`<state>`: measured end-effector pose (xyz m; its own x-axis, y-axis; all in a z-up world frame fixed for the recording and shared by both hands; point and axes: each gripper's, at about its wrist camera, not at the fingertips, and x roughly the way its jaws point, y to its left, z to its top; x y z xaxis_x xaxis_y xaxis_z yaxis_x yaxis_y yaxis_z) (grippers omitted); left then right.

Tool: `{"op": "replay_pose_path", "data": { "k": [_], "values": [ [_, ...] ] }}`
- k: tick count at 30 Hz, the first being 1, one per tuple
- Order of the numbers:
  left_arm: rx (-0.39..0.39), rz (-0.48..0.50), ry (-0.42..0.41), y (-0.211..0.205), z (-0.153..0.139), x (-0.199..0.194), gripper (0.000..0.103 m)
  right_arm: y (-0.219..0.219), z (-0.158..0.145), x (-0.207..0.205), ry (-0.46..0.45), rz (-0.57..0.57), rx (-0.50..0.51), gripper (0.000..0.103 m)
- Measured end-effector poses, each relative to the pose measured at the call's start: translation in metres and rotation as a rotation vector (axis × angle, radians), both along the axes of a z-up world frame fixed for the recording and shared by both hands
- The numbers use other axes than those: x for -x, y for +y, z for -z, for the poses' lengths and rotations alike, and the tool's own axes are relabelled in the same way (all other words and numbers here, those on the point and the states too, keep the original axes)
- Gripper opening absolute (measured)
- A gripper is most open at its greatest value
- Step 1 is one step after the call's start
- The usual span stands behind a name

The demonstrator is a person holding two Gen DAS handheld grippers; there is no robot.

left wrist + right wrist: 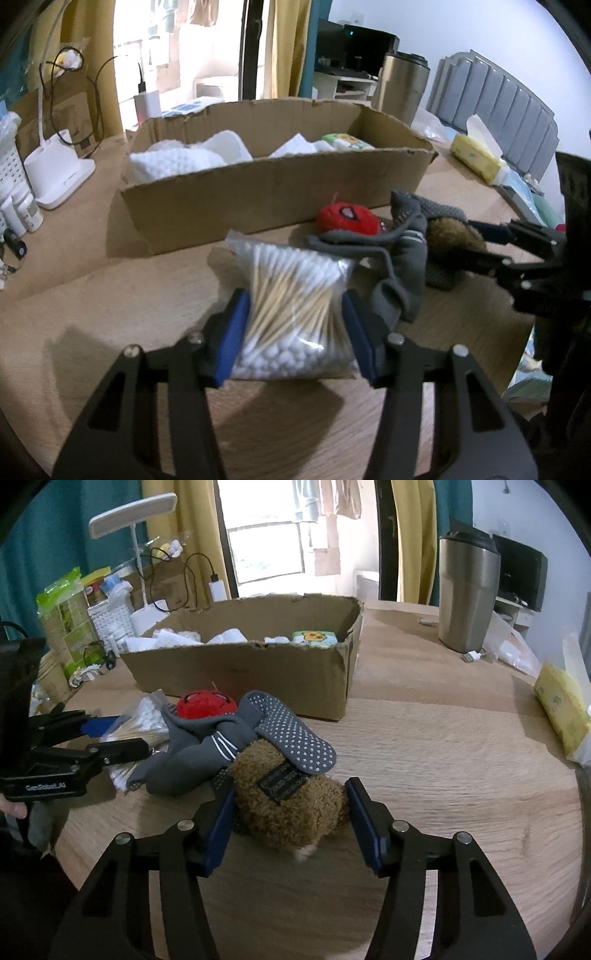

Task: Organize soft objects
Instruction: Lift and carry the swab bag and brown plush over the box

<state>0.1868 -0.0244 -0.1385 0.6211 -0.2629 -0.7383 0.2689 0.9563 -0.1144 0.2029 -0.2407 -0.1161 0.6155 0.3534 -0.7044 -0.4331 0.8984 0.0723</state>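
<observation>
A clear bag of cotton swabs [291, 314] lies on the wooden table between the blue pads of my left gripper [295, 332]; the pads touch its sides and seem to grip it. The bag also shows in the right wrist view [142, 723]. My right gripper [291, 819] is open around a brown plush toy [288, 805], with a gap on the right side. Grey dotted socks [236, 749] and a red Spider-Man plush [205, 705] lie just behind it. A cardboard box [273, 192] with white cloths stands behind.
A steel tumbler [467, 594] stands at the back right. A yellow tissue pack [561, 709] lies at the right edge. A white desk lamp [59, 170], bottles and a white basket crowd the left side. The table's edge runs close on the right in the left wrist view.
</observation>
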Motion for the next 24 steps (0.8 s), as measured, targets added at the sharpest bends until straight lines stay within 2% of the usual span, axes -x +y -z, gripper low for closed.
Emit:
{"op": "replay_pose_path", "data": {
  "k": [6, 11, 15, 24],
  "values": [
    [0.045, -0.009, 0.029, 0.007, 0.003, -0.005, 0.054, -0.013, -0.013, 0.008, -0.034, -0.021, -0.033, 0.061],
    [0.008, -0.001, 0.023, 0.001, 0.005, -0.003, 0.055, -0.017, -0.013, 0.01, -0.028, -0.039, -0.029, 0.061],
    [0.037, -0.007, 0.037, 0.004, 0.005, -0.005, 0.055, -0.022, -0.009, 0.007, -0.008, -0.014, -0.052, 0.061],
    [0.005, 0.009, 0.022, 0.0, 0.005, -0.004, 0.055, -0.017, -0.004, 0.007, -0.007, -0.016, -0.02, 0.061]
  ]
}}
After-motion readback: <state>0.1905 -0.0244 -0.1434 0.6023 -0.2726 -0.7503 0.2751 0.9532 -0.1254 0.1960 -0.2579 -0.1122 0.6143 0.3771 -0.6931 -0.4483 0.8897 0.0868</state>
